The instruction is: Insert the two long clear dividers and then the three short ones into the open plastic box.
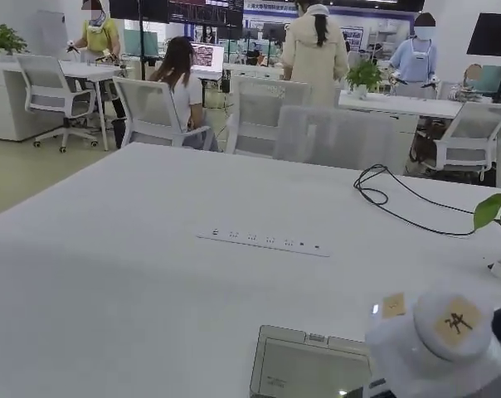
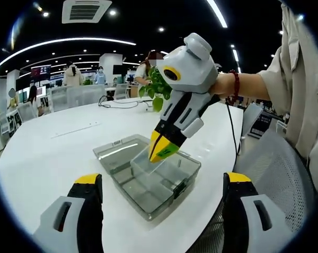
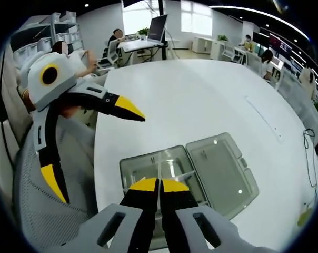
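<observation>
Table (image 1: 151,274): white, under box. Box (image 3: 132,166): clear plastic, lid (image 3: 219,166) lying open flat beside base. Left gripper (image 2: 161,178): jaws spread wide, empty, back from box near table edge. Right gripper (image 3: 159,184): jaws pinched together on divider (image 2: 148,164), tips over box base. Power strip (image 1: 263,241): beyond box, well apart. Divider: clear, upright inside box base.
</observation>
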Demonstrator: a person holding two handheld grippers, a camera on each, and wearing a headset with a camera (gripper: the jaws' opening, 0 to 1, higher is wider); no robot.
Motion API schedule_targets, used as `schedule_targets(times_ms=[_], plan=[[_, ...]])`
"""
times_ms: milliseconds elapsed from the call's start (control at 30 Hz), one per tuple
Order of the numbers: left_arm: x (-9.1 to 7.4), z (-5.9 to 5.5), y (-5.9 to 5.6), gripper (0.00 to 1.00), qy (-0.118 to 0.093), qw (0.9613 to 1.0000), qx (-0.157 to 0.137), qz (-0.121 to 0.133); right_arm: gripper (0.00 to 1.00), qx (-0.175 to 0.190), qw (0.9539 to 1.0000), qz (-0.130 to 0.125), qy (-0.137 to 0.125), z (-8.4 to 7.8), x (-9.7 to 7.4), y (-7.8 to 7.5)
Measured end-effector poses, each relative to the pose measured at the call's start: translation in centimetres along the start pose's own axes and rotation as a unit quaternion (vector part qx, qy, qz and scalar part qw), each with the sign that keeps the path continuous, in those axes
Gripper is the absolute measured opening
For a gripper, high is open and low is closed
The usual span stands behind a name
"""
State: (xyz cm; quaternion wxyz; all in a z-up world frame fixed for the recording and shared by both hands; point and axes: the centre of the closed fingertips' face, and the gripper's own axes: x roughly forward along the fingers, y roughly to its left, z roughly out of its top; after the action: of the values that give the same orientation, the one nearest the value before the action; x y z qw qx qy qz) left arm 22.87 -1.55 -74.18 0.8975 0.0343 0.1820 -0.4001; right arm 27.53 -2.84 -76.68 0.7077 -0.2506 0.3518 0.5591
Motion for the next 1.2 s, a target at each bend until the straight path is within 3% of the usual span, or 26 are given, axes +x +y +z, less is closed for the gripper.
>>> schedule_targets(times_ms=[167,300,367,800,1200], plan=[[-0.1,0.1,0.2,0.97,-0.002,1.0000,-0.001,0.005,0.03,-0.014,0.9994,0.010,0.029,0.2,0.2,0.0],[-0.1,0.1,0.2,0.96,-0.003,1.0000,-0.003,0.006,0.02,-0.043,0.9978,0.017,0.048,0.4,0.5,0.3],[-0.2,0.1,0.2,0.96,-0.002,1.0000,-0.003,0.005,0.02,-0.079,0.9945,0.019,0.066,0.2,0.6,0.3],[-0.2,0.1,0.6,0.96,-0.003,0.9999,-0.004,0.011,0.02,-0.112,0.9900,0.029,0.081,0.9,2.6,0.8],[-0.2,0.4,0.9,0.95,-0.012,0.9997,-0.007,0.018,0.02,-0.127,0.9874,0.041,0.085,0.0,4.3,0.9]])
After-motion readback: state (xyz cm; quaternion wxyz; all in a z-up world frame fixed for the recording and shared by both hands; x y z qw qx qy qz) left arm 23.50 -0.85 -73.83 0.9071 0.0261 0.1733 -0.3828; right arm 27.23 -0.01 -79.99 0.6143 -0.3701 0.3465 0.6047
